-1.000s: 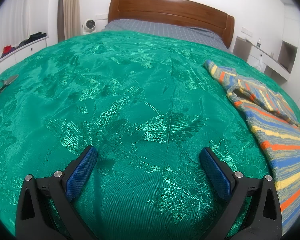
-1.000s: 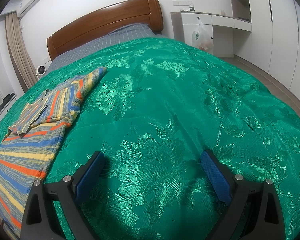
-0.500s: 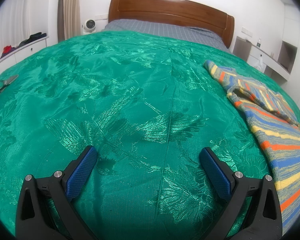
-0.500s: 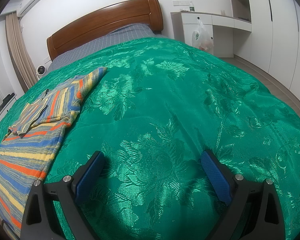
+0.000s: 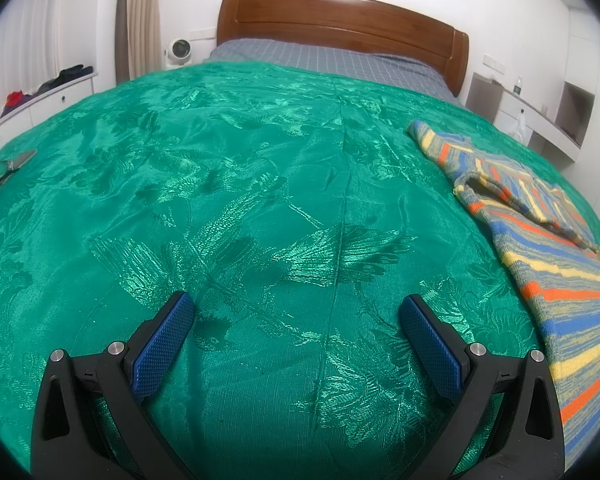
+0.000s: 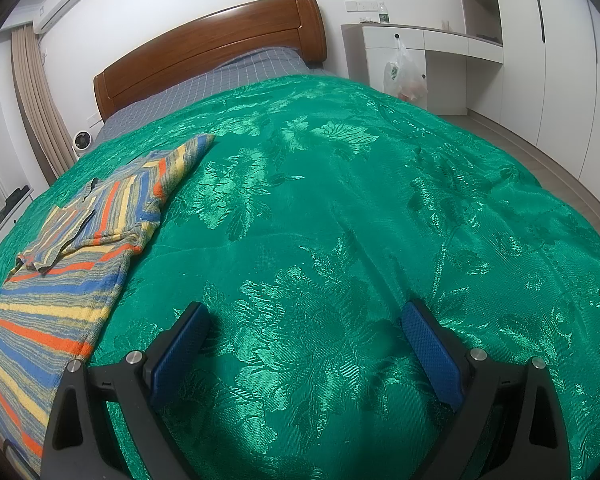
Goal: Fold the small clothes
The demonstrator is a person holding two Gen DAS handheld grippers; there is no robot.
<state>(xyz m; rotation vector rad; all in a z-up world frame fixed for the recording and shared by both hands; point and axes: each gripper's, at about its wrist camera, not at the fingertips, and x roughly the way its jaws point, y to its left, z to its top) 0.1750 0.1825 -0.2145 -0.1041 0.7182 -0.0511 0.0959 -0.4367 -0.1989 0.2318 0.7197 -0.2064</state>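
A small striped knit garment in blue, orange and yellow lies spread on the green bedspread, at the right of the left wrist view. The same striped garment fills the left of the right wrist view, one sleeve folded over its body. My left gripper hovers open over bare bedspread, left of the garment, holding nothing. My right gripper is open too, empty, over the bedspread to the garment's right. Both sets of blue pads are spread wide.
A wooden headboard and grey checked sheet lie at the far end. Scissors rest at the bedspread's left edge. A white desk with a hanging plastic bag stands right; a low cabinet with clothes stands left.
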